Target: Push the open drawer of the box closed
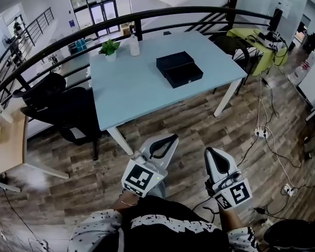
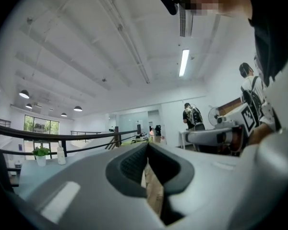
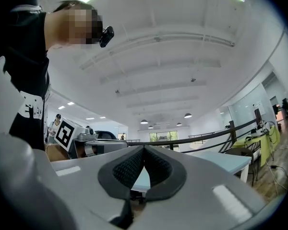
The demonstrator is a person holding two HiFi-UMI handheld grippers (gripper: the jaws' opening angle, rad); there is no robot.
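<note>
Office chair [image 1: 58, 109], black, left of a pale blue table [image 1: 126, 93]. On the table's far left edge, potted plant [image 1: 110, 48] and white bottle [image 1: 134, 45], just beside each other. Nearer, over the wooden floor and well short of the table: left gripper [image 1: 164, 142], jaws shut tip to tip, nothing between them. Right of centre on the table, black box [image 1: 173, 64], its drawer [image 1: 185, 75] drawn out toward the near right corner, well apart from both grippers. Contents of the drawer too dark to make out. Probably rigid and fairly light, so liable to skate across the smooth tabletop under a shove. Best met flat on the drawer's front face, near the small pale fitting [image 1: 188, 81] at its middle, and pushed straight along its slide, perhaps with the far side of the box braced. Farthest right, right gripper [image 1: 214, 154], likewise closed and empty, aimed toward the table.
</note>
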